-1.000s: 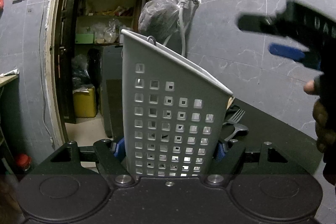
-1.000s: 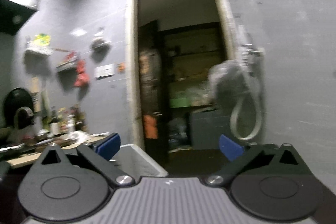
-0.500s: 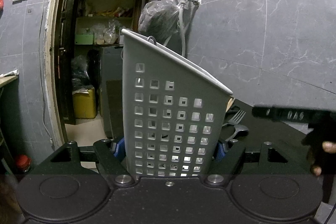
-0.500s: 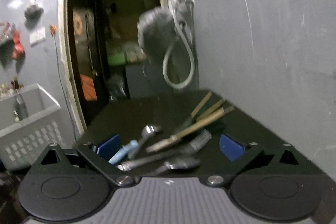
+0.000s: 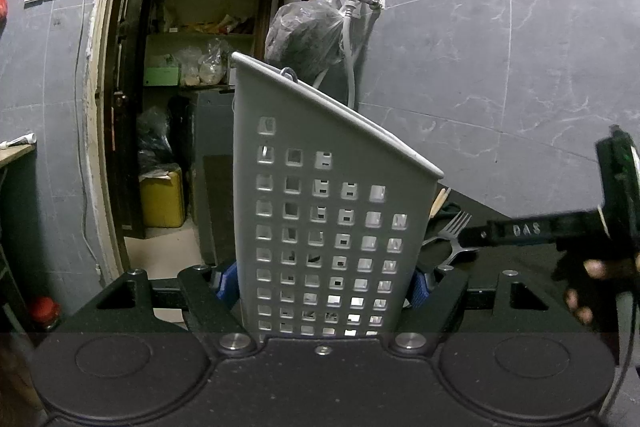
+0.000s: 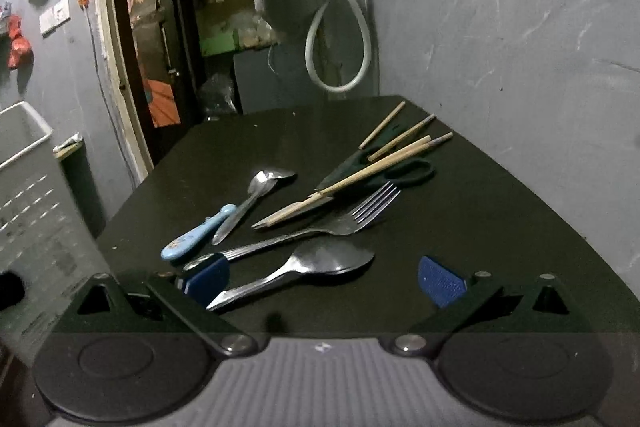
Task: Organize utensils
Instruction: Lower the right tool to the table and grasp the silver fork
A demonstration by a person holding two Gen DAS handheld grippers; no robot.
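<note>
The left gripper [image 5: 326, 283] is clamped on the grey holder [image 5: 320, 211], one blue pad on each side of its perforated wall. The holder fills the centre of the left wrist frame and has not shifted over the last second.

The right gripper [image 6: 322, 277] has changed most. A second ago it pointed at the doorway; it has since swung down to face the table [image 6: 500, 227]. Its jaws stand apart and hold nothing.

Lower centre of the right wrist frame, just beyond the blue pads, lies a large spoon [image 6: 304, 269]. Behind it lies a fork [image 6: 320, 229], then a blue-handled utensil [image 6: 196, 237] and a small spoon [image 6: 256, 197] at centre left. Furthest back, upper right of the pile, chopsticks [image 6: 380, 155] cross black scissors [image 6: 384, 171].

No utensil can be seen in the holder. In my judgement the right gripper is lined up for a first pick, most likely the large spoon.
</note>
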